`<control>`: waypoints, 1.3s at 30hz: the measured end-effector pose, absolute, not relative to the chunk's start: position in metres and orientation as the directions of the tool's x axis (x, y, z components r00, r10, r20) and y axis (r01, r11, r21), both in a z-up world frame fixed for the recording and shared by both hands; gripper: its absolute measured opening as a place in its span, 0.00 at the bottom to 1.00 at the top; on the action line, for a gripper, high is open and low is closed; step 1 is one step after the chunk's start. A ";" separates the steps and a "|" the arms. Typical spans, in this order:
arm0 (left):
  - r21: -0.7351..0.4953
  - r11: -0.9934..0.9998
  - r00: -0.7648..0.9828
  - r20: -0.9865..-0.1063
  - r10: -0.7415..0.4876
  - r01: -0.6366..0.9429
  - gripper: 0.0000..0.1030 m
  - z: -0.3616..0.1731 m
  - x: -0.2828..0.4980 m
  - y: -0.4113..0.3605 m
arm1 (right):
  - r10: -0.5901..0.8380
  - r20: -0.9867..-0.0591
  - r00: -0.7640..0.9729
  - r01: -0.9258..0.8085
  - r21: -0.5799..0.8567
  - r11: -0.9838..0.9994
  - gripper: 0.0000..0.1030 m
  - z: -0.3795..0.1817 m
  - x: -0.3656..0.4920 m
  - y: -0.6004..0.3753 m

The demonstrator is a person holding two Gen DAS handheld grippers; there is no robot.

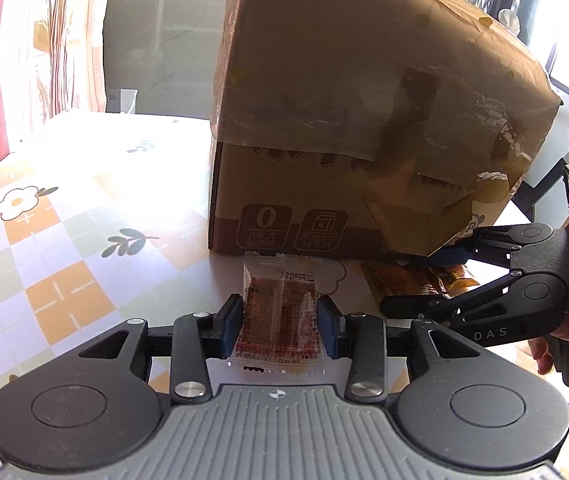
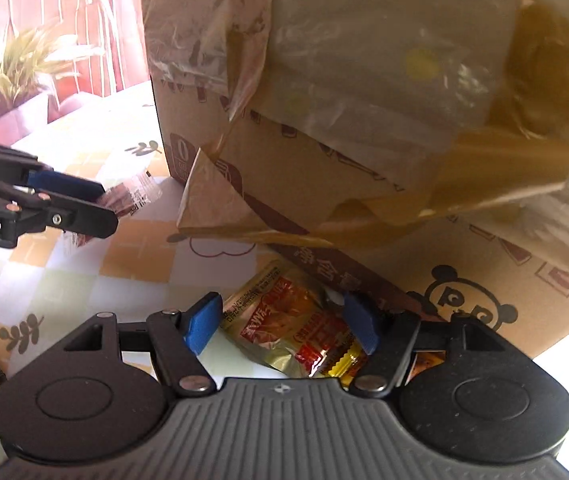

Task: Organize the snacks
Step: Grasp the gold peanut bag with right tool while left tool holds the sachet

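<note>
Left gripper (image 1: pixel 279 312) pinching clear packet (image 1: pixel 280 312) of reddish snack, pads pressing both side edges, packet hanging over checked tablecloth (image 1: pixel 64 240) just before cardboard box (image 1: pixel 364 100). Right gripper (image 2: pixel 280 322) gripping gold-and-red snack packet (image 2: pixel 288 328) between blue pads, close under box's taped flap (image 2: pixel 404 140). Person's fingers (image 1: pixel 540 356) showing on right gripper's handle.

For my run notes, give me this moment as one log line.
left gripper: shut on clear snack packet | right gripper: shut on gold snack packet | cardboard box: behind both, on table
</note>
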State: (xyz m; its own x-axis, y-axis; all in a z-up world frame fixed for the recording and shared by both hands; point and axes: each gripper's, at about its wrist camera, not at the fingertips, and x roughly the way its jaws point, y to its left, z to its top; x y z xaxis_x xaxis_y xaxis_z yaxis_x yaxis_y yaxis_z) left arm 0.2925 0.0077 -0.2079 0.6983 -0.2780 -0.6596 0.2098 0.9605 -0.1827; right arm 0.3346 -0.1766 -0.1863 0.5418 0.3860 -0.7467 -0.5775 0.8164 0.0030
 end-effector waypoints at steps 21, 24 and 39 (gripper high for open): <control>-0.213 0.953 0.710 -0.636 -0.302 0.215 0.41 -0.208 0.285 0.015 | 0.330 -0.761 0.559 -0.413 0.090 0.906 0.72 -0.159 0.301 -0.183; -0.215 0.953 0.711 -0.634 -0.304 0.215 0.41 -0.208 0.284 0.015 | 0.334 -0.792 0.511 -0.547 0.000 0.837 0.73 -0.160 0.301 -0.182; -0.221 0.947 0.694 -0.644 -0.322 0.235 0.41 -0.215 0.285 0.009 | 0.396 -0.773 0.495 -0.608 0.018 0.794 0.65 -0.186 0.290 -0.190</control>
State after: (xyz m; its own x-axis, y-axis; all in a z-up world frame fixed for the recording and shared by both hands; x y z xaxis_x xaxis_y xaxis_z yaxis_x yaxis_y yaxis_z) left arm 0.2852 0.0092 -0.2148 0.6942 -0.3223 -0.6436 0.2349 0.9466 -0.2207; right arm 0.2901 -0.1898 -0.1861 0.4951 0.3961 -0.7733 -0.6077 0.7940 0.0176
